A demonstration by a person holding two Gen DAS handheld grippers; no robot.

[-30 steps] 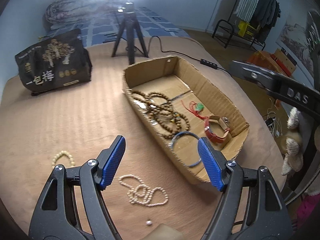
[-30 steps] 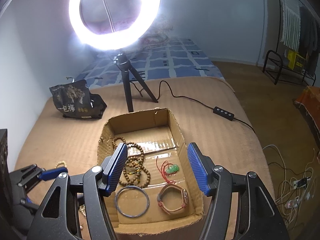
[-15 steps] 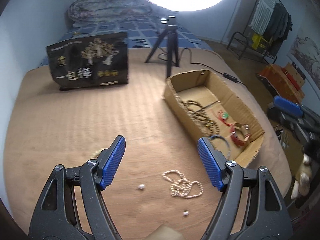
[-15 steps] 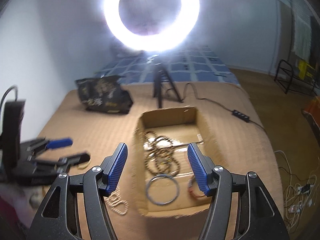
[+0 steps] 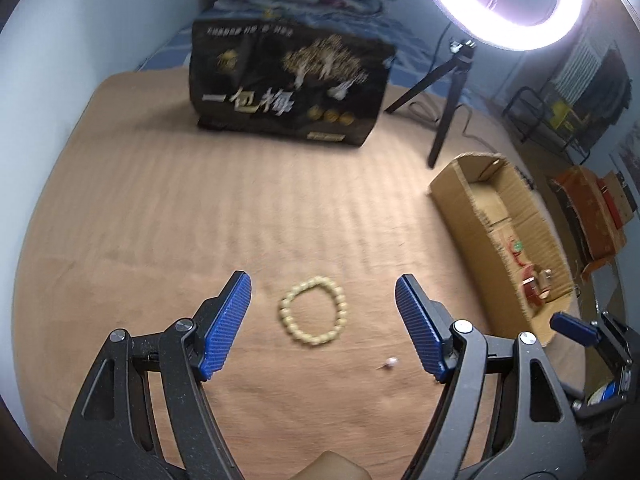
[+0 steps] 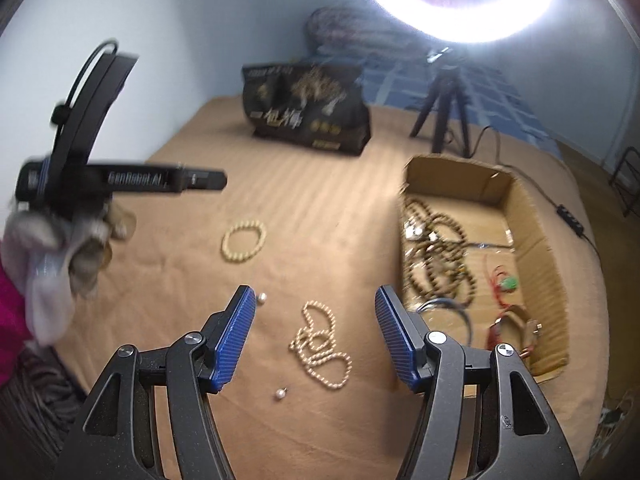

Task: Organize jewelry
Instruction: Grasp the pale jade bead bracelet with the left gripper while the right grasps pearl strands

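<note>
**A:** ok so what's in the box [image 6: 532, 240] right now? Going by the right wrist view.

**B:** Open cardboard box on the bed [image 6: 320, 208], right side of the frame. Inside: a tangle of dark wooden beads [image 6: 436, 248] along its left wall, a red cord with a green charm [image 6: 508, 282], a blue bangle [image 6: 448, 310] in the near corner, and a watch with a reddish strap [image 6: 516, 326] at the near end. The far end of the box is bare cardboard. It's a bit blurry, so I can't tell how many strands of beads there are.

**A:** and the stuff outside it?

**B:** Three kinds of things lie loose on the tan cover. A pearl necklace [image 6: 320, 346] is heaped up just left of the box. A cream bracelet [image 6: 244, 241] sits further left, well apart from the box. Two stray pearls, one [image 6: 262, 299] by the left fingertip and one [image 6: 280, 393] nearer the camera.

**A:** grippers?

**B:** Right gripper [image 6: 314, 334] has its fingers spread and empty, above the necklace, which shows between them. Left gripper [image 5: 322, 326] also has its fingers spread wide with nothing pinched; in its own view the bracelet [image 5: 313, 316] lies on the bed between the tips, a loose pearl [image 5: 391, 361] off to the right.

**A:** anything else up there?

**B:** A black bag [image 6: 308, 114] with gold print stands at the back, and a ring light [image 6: 460, 0] on a small tripod [image 6: 444, 108] is behind the box.
</note>
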